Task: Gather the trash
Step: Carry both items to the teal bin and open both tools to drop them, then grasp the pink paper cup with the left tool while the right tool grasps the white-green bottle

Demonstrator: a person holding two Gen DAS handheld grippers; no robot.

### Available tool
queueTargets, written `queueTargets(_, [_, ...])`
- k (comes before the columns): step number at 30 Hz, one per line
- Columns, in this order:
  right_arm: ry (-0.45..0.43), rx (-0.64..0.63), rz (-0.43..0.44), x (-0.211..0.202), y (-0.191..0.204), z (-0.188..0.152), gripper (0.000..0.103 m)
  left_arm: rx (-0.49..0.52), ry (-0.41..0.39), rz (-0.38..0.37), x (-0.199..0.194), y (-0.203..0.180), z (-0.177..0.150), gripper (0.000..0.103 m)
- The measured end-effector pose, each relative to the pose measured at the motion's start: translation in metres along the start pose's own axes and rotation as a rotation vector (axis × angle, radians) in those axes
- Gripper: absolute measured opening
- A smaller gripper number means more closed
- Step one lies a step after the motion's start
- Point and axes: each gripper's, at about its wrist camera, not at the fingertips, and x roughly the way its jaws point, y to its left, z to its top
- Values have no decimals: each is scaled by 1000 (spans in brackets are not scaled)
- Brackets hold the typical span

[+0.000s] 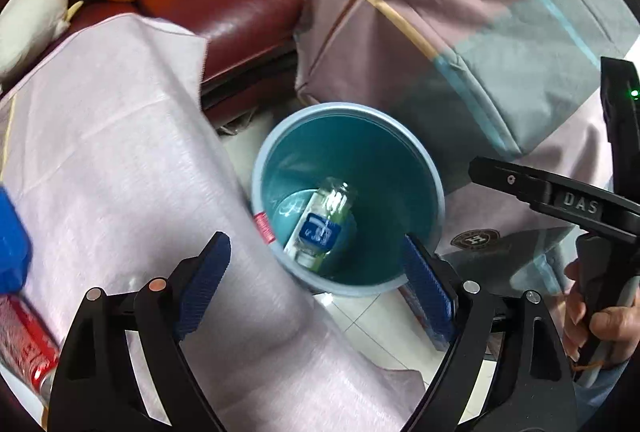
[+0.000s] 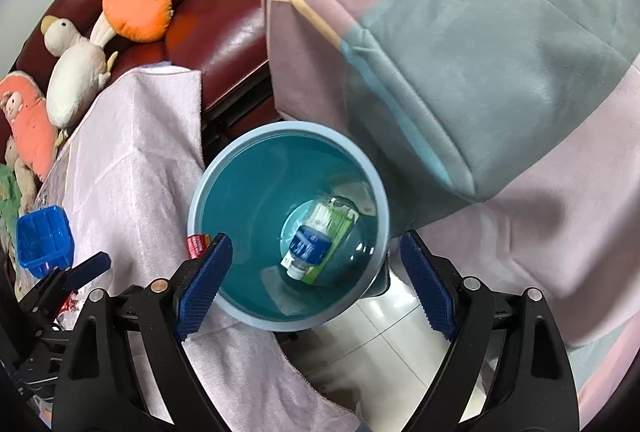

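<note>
Both grippers, left (image 1: 316,272) and right (image 2: 316,272), jaws apart, empty, above bin (image 2: 372,176). Bottle (image 2: 312,248) inside. Next trash: red can (image 1: 24,340) at 8 o'clock; grip mid-body, squarely.

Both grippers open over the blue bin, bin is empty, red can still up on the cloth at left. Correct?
Not quite: the blue bin is not empty. The right wrist view shows a clear plastic bottle with a blue label lying at its bottom. The rest holds: left gripper and right gripper are open above it, and the red can is on the cloth.
</note>
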Motion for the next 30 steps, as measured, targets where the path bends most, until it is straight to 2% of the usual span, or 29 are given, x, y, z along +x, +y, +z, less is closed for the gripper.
queueTargets(10, [18,-78,35,-15,52,-33,82,-48,-30,34,-58,43,-50,87])
queueTargets(15, [26,-128,57,-27,85,-58,82,-53,-43,67,-88,63,-82,87])
queueTargets(24, [51,-259,92,-47,156,-113,82,-143,-115,100,-148,113,-138,87])
queueTargets(30, [99,-327,133,-51,200,-153,82,-196,-143,119,-173,144,-172,87])
